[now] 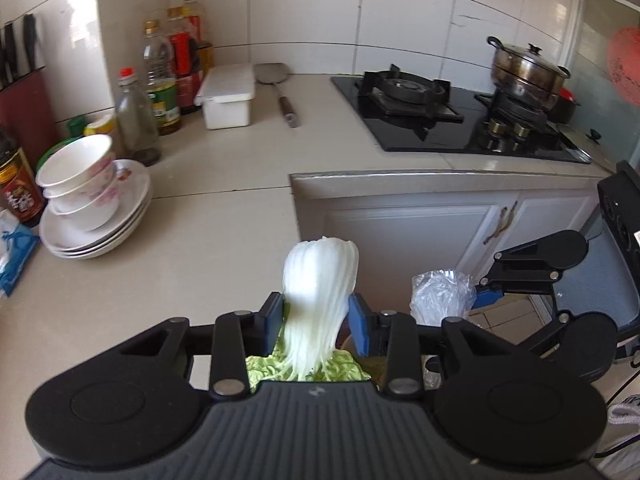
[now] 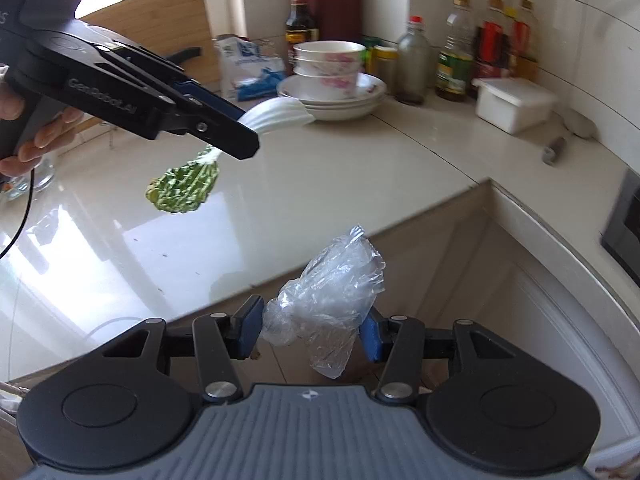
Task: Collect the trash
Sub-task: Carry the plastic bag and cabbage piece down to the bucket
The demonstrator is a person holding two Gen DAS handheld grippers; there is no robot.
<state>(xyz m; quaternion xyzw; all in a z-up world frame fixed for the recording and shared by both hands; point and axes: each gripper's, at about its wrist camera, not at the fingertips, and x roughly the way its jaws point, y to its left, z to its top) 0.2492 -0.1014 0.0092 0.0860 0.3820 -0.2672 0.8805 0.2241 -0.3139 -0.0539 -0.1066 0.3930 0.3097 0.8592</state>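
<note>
The cabbage leaf (image 1: pixel 316 312) hides its green end behind the left tongs (image 1: pixel 318 320).

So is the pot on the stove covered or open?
Covered. The pot sits on the right burner of the stove with its lid on top, knob up.

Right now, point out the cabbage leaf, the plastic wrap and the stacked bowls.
cabbage leaf (image 1: pixel 320 292), left wrist view, white stalk.
plastic wrap (image 2: pixel 332 292), right wrist view, crumpled middle.
stacked bowls (image 1: pixel 78 164), left wrist view, top bowl's side.
</note>
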